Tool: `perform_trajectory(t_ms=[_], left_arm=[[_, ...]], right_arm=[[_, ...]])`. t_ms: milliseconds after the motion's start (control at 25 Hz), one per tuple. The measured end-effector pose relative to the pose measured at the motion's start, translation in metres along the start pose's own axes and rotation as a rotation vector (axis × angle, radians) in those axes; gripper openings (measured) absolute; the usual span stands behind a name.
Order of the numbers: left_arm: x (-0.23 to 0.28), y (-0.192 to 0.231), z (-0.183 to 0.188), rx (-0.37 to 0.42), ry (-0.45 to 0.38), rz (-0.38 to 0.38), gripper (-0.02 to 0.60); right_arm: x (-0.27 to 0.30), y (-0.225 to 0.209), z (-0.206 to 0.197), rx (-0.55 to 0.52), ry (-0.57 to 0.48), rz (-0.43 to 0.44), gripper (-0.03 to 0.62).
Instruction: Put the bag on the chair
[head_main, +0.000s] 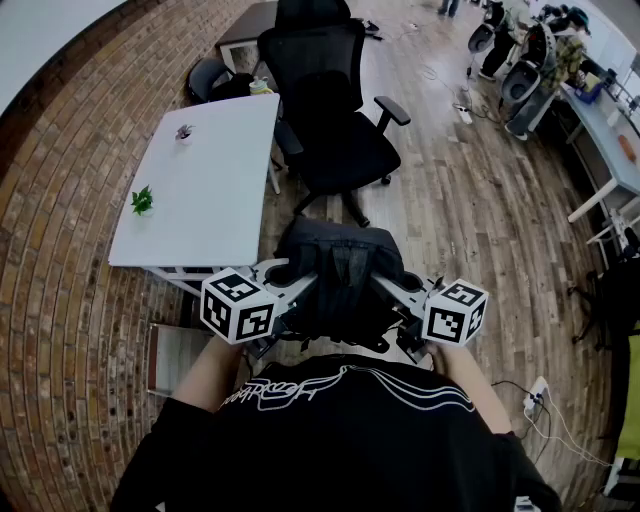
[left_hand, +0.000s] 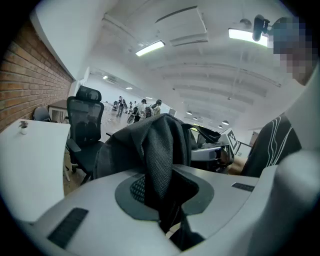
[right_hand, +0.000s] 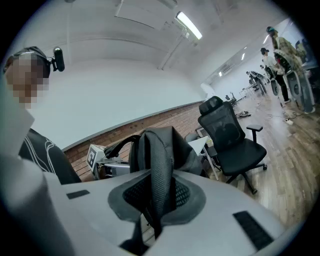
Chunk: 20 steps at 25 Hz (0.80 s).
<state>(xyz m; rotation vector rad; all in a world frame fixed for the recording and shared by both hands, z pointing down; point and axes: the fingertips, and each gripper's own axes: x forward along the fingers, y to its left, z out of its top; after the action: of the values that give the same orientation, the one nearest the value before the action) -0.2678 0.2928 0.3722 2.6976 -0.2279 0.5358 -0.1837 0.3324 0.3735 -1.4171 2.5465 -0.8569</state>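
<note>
A black backpack (head_main: 338, 278) hangs in the air just in front of the person, carried between both grippers. My left gripper (head_main: 288, 283) is shut on a mesh strap of the bag (left_hand: 159, 160) at its left side. My right gripper (head_main: 398, 292) is shut on the other strap (right_hand: 159, 175) at its right side. A black office chair (head_main: 338, 130) with armrests stands on the wood floor straight ahead, beyond the bag, its seat bare. That chair shows in the left gripper view (left_hand: 85, 130) and in the right gripper view (right_hand: 231, 142).
A white table (head_main: 205, 180) with a small green plant (head_main: 142, 201) and a little pot (head_main: 184, 132) stands to the left of the chair. A brick wall runs along the left. Desks, machines and people (head_main: 530, 60) fill the far right. A power strip (head_main: 533, 392) lies at the right.
</note>
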Motion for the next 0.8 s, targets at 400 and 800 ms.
perform_trajectory(t_ms=[400,800], left_arm=[[0.032,-0.031,0.011,0.040,0.001,-0.024,0.069],[0.090,-0.055,0.026,0.086,0.019,-0.105,0.069]], right_arm=[[-0.046,-0.013,0.010,-0.022,-0.036,-0.005,0.035],[-0.094,-0.049,0.029,-0.046,-0.063,-0.072,0.040]])
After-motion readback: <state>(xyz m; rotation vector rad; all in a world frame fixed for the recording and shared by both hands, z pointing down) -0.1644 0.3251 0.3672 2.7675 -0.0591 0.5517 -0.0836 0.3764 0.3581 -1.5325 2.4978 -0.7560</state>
